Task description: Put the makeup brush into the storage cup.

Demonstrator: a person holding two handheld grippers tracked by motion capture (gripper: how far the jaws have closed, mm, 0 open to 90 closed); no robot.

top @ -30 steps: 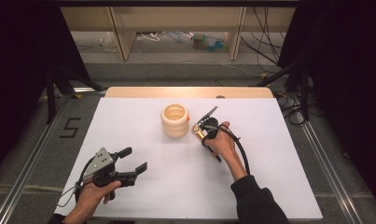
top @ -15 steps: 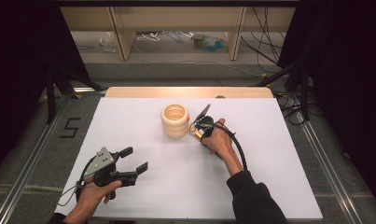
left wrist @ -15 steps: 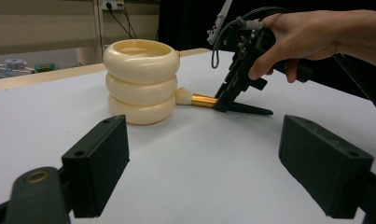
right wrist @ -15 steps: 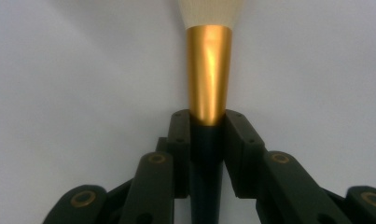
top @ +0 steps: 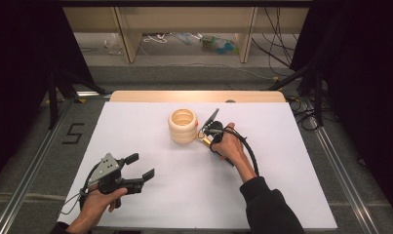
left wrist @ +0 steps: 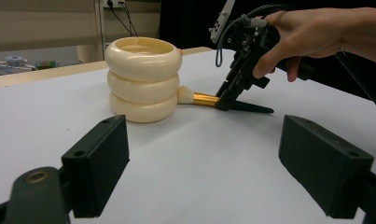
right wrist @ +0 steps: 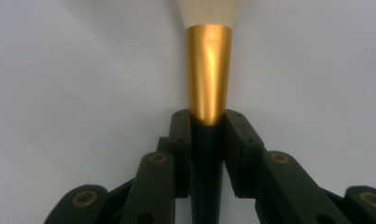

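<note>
Right gripper (right wrist: 208, 122) clamped on the glossy gold-banded brush (right wrist: 208, 70), bristles at twelve o'clock; left gripper (left wrist: 204, 163) gapes wide before the ribbed cream holder (left wrist: 142, 79).

The makeup brush (left wrist: 202, 99) has a pale cream bristle head, a shiny gold ferrule and a dark handle (right wrist: 207, 154). It lies low over the white table (top: 150, 204), nearly level — its bristle tip against the lower side of the cream holder (left wrist: 142, 77). The holder stands upright mid-table, built like three stacked rings, open at the top.
</note>
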